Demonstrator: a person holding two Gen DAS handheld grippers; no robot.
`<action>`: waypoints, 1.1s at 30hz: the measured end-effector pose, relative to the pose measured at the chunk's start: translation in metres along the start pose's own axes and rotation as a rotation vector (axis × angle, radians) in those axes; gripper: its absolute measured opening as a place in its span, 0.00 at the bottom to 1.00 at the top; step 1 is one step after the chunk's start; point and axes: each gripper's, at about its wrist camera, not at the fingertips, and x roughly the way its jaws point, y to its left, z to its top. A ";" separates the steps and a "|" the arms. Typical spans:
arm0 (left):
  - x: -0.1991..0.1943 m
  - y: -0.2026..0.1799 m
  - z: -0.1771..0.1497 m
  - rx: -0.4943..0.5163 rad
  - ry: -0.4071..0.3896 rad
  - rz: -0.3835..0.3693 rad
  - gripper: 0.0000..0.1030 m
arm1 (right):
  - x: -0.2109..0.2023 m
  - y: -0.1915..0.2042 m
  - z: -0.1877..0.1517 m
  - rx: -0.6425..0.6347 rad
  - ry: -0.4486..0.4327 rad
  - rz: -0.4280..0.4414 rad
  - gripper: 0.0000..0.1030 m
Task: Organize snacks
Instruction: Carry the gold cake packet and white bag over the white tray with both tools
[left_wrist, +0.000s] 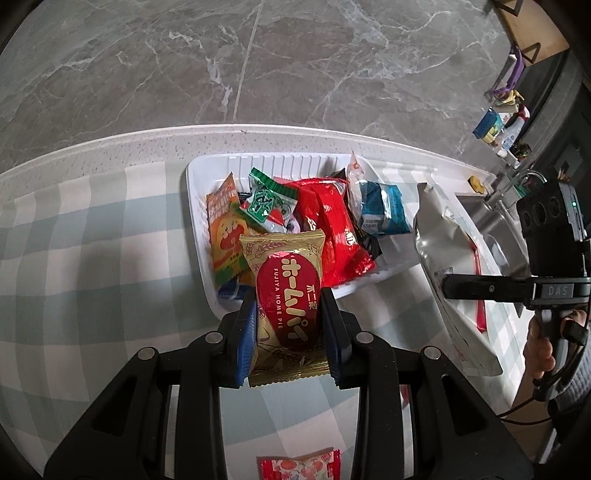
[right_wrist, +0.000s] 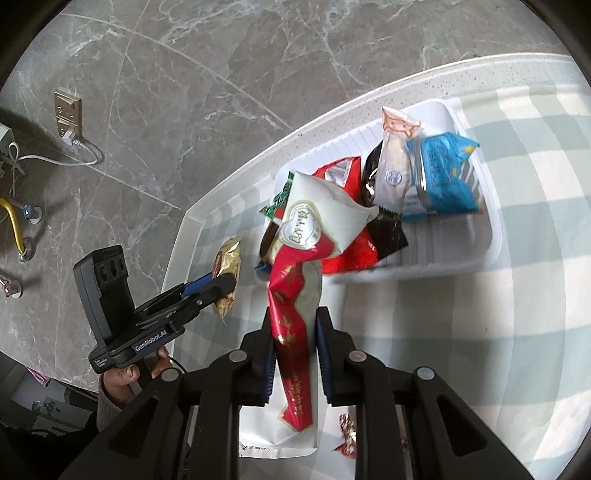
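our left gripper (left_wrist: 290, 314) pinches the gold pie packet (left_wrist: 284, 299) just before the white tray (left_wrist: 195, 206); our right gripper (right_wrist: 293, 332) clamps the red-and-white bag (right_wrist: 295, 295) beside that tray.

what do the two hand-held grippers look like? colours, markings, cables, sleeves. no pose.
Both match: black linkage arms with silver pivot pins and blue ribbed finger pads. The left hand-held gripper carries a black camera block on top and white "GenRobot.AI" lettering on its side, seen from the right wrist. The right hand-held gripper shows a "DAS" marking, a small green light and a black cable near its grip, seen from the left wrist. A grey sleeve shows at each wrist.
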 end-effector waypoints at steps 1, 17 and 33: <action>0.001 0.001 0.002 -0.002 0.000 0.000 0.29 | 0.000 0.000 0.003 0.001 -0.001 -0.001 0.20; 0.019 0.008 0.045 -0.028 -0.019 -0.001 0.29 | 0.016 -0.006 0.061 -0.043 -0.014 -0.049 0.20; 0.058 -0.003 0.086 -0.009 -0.007 0.006 0.29 | 0.038 -0.027 0.102 -0.064 -0.018 -0.138 0.20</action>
